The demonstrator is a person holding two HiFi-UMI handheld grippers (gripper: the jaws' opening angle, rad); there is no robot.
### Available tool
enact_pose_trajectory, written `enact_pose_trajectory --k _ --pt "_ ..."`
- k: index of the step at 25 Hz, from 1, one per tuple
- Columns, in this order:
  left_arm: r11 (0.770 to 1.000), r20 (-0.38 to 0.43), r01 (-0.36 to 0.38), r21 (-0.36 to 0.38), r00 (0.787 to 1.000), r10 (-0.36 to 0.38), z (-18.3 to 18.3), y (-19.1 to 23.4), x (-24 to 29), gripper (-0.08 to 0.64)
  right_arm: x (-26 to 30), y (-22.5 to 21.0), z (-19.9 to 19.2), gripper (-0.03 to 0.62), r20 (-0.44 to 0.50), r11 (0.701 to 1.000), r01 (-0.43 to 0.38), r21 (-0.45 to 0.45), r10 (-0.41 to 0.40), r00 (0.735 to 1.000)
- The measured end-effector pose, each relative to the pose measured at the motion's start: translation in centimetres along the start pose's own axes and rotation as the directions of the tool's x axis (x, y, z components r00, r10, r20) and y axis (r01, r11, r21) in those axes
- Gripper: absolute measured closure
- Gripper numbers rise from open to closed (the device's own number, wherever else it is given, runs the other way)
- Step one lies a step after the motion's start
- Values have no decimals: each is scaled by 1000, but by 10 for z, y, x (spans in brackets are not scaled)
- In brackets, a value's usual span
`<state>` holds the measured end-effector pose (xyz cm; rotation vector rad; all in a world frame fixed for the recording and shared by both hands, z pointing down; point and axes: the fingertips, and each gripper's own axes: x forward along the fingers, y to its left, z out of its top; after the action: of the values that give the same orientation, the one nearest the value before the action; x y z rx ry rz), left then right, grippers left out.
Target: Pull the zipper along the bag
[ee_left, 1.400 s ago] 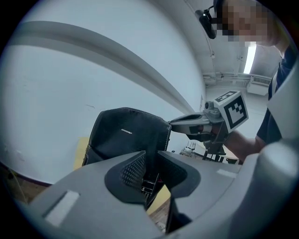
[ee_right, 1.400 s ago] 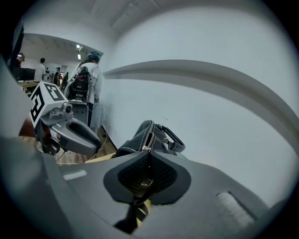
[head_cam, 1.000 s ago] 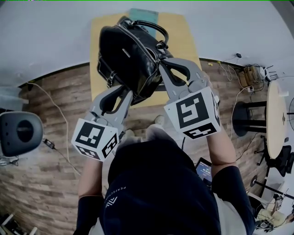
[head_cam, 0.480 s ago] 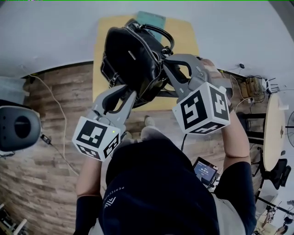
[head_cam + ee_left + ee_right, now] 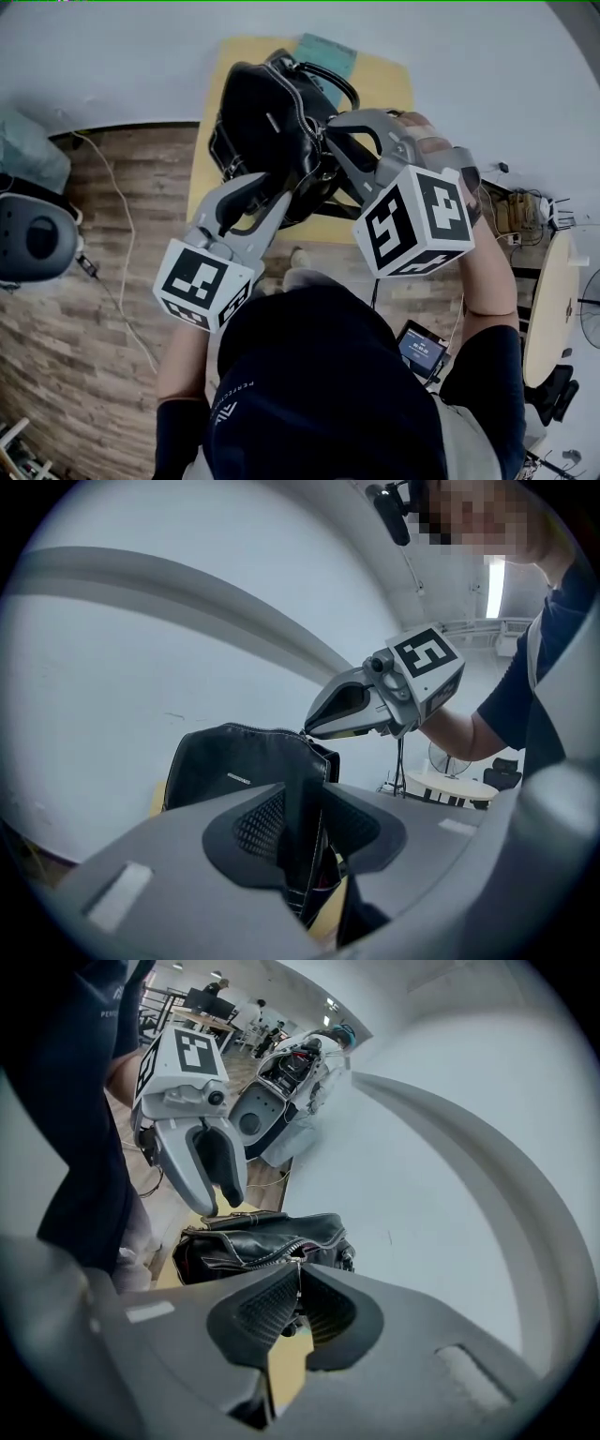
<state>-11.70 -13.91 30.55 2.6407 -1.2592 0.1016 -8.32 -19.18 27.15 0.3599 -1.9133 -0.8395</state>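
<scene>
Head view shows the black handbag (image 5: 267, 122) tilted over the yellow table (image 5: 202, 169), with a gripper at each side. The left gripper (image 5: 305, 832) pinches the handbag's stitched end panel, which fills the gap between its pads, though its jaws have just been opening. The right gripper (image 5: 298, 1302) has its jaws almost together, clamped on the thin zipper pull (image 5: 298, 1271) at the handbag's top.
</scene>
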Motion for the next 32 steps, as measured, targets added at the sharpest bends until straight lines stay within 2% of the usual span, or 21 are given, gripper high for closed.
enact_pose_trajectory --k 5,9,14,19,22,26,28,30,32 --pt "1000 25 10 2 1000 -10 1 -8 3 402 4 6 9 575 90 994 -112 -3 112 990" --pt "997 17 -16 74 1000 14 0 -13 7 366 6 10 9 575 128 982 -180 -57 186 974" --pt "983 10 -82 163 997 81 5 -11 15 345 7 13 9 577 180 945 -316 -84 327 928" --pt "963 -17 -126 237 991 133 5 -11 23 335 8 18 11 577 238 903 -428 -43 425 873" --pt "950 -19 -152 271 986 163 8 -11 24 336 7 20 13 577 241 889 -454 -56 453 858" --pt "917 -9 -187 352 979 203 12 -14 22 341 6 23 10 578 239 868 -492 -67 492 837" --pt "913 2 -189 362 979 202 14 -16 20 342 6 27 7 577 229 857 -512 -69 513 827" --pt "913 -5 -180 366 981 195 13 -19 19 343 8 31 6 577 216 853 -516 -76 519 827" --pt "904 -19 -168 394 981 191 11 -23 19 359 8 34 6 578 202 853 -514 -87 521 830"
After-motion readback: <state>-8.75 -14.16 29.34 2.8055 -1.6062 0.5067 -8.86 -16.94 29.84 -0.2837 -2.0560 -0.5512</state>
